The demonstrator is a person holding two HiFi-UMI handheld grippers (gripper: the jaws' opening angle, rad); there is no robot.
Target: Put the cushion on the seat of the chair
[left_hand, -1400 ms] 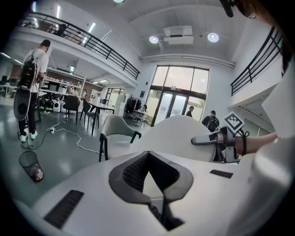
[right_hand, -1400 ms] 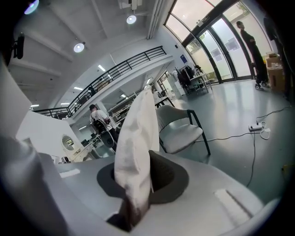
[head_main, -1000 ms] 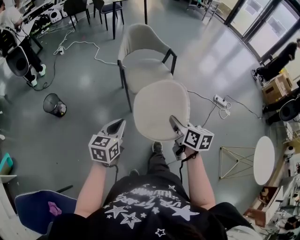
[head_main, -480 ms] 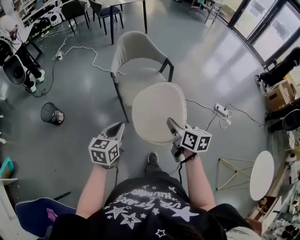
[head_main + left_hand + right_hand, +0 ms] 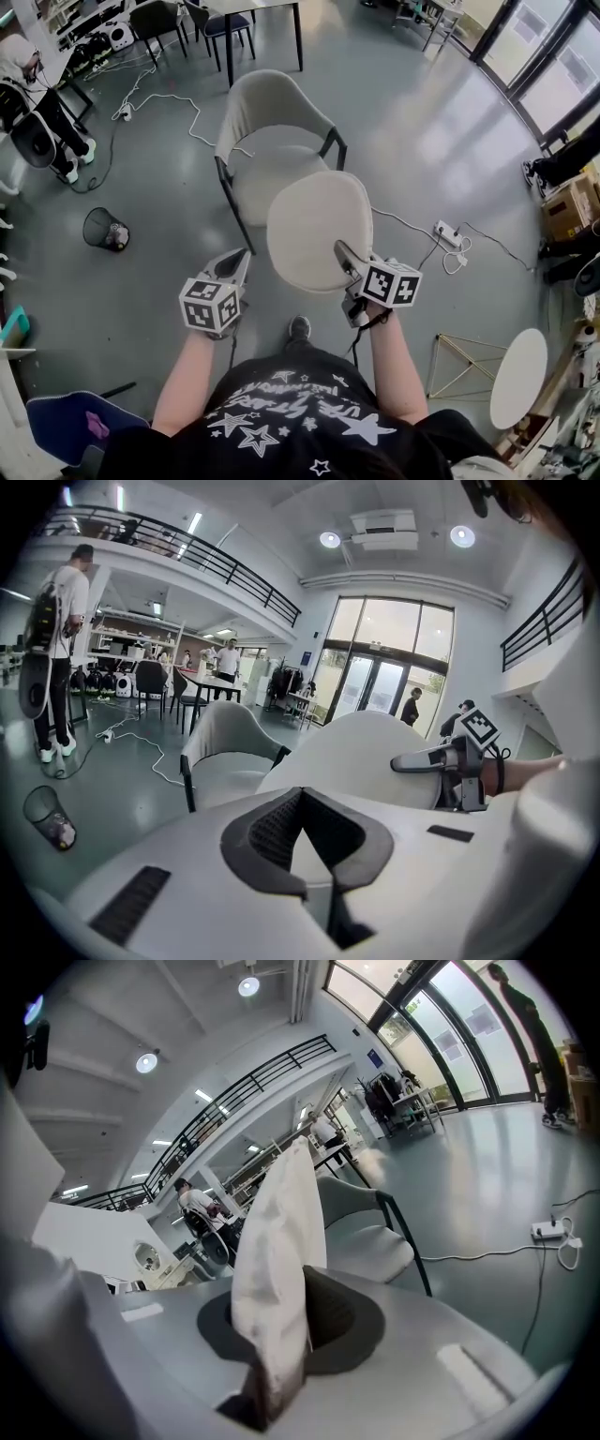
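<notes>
A round beige cushion (image 5: 319,230) hangs tilted in the air, held by its near right edge in my right gripper (image 5: 345,253), which is shut on it. In the right gripper view the cushion (image 5: 277,1260) stands edge-on between the dark pads (image 5: 342,1312). The beige chair (image 5: 272,141) with dark legs stands just beyond, and the cushion's far edge overlaps the front of its seat (image 5: 258,183). My left gripper (image 5: 239,261) is shut and empty, left of the cushion and apart from it. The left gripper view shows the chair (image 5: 225,747), the cushion (image 5: 366,752) and the right gripper (image 5: 412,759).
A black wire wastebasket (image 5: 103,228) stands on the floor to the left. A power strip (image 5: 447,232) with cables lies to the right. A round white table (image 5: 518,375) and a wire frame (image 5: 459,361) stand at the lower right. People, a dark table and chairs (image 5: 225,19) are behind.
Both grippers and the cushion have moved forward toward the chair. The cushion's far edge now overlaps more of the seat's front. The grip is unchanged.
</notes>
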